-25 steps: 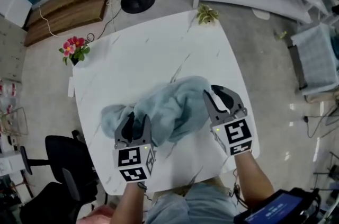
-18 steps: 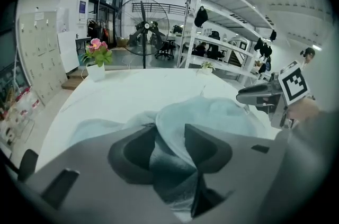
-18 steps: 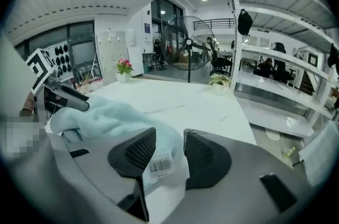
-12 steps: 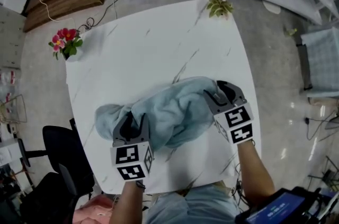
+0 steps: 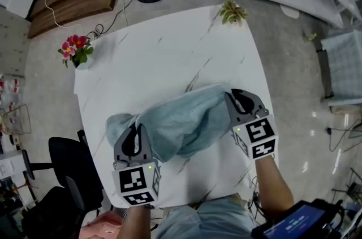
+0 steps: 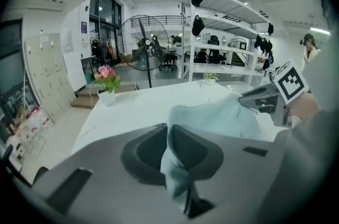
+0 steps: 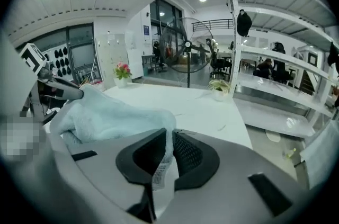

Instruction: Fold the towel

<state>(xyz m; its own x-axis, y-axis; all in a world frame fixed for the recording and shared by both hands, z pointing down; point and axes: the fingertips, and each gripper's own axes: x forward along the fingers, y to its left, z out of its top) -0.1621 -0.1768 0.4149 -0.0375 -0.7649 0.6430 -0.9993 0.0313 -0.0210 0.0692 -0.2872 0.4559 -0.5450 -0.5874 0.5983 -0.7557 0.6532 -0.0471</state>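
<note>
Across the lower centre of the head view, the towel (image 5: pixel 184 122) is lying bunched on the white worktop (image 5: pixel 164 57). The left gripper (image 5: pixel 132 140) and right gripper (image 5: pixel 238 101), their jaws having just been closing, are each pinching one end of it.

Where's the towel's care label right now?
The label hangs between the right gripper's shut jaws in the right gripper view, on the towel corner pinched there, near the table's right edge.
</note>
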